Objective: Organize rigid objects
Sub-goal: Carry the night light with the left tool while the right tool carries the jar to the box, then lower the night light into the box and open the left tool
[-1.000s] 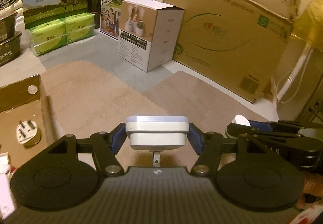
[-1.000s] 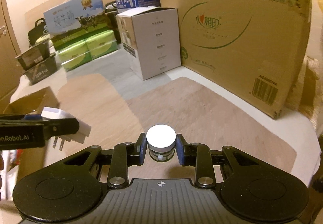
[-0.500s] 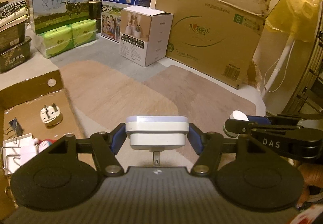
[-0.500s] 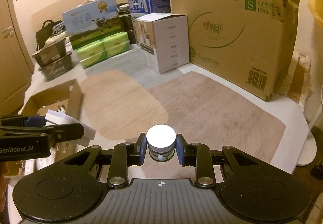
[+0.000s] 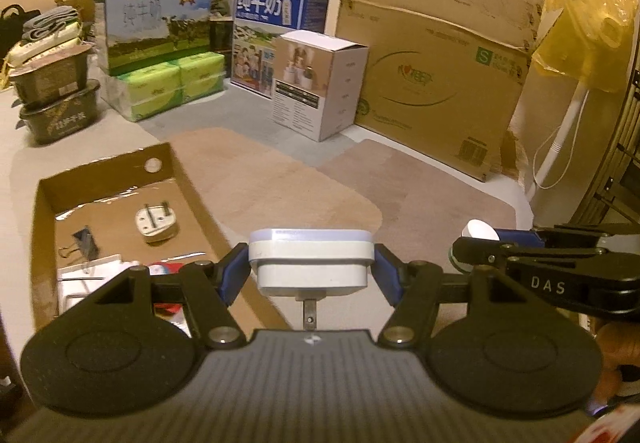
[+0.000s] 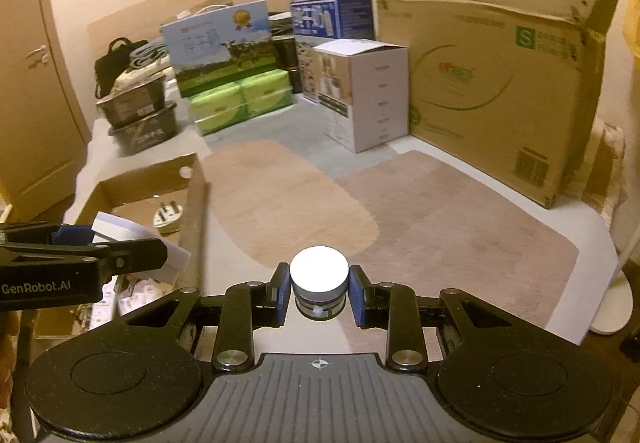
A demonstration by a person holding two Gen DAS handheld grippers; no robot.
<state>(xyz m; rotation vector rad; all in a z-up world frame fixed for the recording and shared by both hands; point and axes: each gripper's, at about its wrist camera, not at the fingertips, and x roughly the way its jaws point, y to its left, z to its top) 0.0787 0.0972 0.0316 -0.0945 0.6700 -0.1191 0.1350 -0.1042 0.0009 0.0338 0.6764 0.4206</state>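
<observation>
My left gripper (image 5: 311, 267) is shut on a white plug-in adapter (image 5: 311, 255), its metal prong pointing back toward the camera. It hangs beside the right wall of a shallow cardboard tray (image 5: 192, 183) that holds a white three-pin plug (image 5: 156, 221), a black binder clip (image 5: 82, 245) and some white items. My right gripper (image 6: 319, 287) is shut on a small round jar with a white lid (image 6: 319, 271), held above the beige mat. Each gripper shows in the other's view: the right gripper (image 5: 476, 249) to the right, the left gripper (image 6: 132, 257) with the adapter (image 6: 120, 233) over the tray (image 6: 196, 195).
Along the back wall stand a large cardboard box (image 5: 440, 83), a white product box (image 5: 320, 87), two milk cartons (image 5: 276, 35), green tissue packs (image 5: 172, 87) and dark stacked tubs (image 5: 56, 99). A white fan stand (image 5: 556, 147) is at the right, a door (image 6: 32, 83) at the left.
Both grippers pulled back and rose with their loads, so the room looks farther away. The cardboard tray has come more fully into view at the left.
</observation>
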